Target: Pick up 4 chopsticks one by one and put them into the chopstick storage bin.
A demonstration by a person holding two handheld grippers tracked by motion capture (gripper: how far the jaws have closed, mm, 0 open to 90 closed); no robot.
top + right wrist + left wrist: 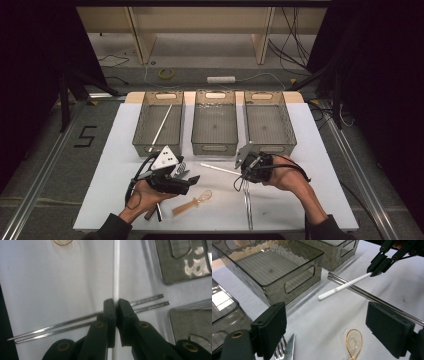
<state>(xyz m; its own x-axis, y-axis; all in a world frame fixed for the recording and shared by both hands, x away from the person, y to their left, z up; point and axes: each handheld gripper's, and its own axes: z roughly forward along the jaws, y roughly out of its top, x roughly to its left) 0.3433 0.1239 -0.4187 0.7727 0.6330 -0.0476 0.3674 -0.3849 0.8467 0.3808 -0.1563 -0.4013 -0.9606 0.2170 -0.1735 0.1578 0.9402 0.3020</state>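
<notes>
While clamped, right tongs point(115, 305) on white chopstick point(116, 270).

The right gripper point(248, 161) sits in the person's right hand point(285, 176) at the near right of the table, its forearm coming in from the bottom edge. In the right gripper view its jaws are pressed together on a thin white stick point(116, 277) that runs straight out ahead of them. The left gripper point(189, 178) lies in the left hand point(145, 196) at the near left, tilted low and aimed to the right. In the left gripper view its jaws stand wide apart with nothing between them.
</notes>
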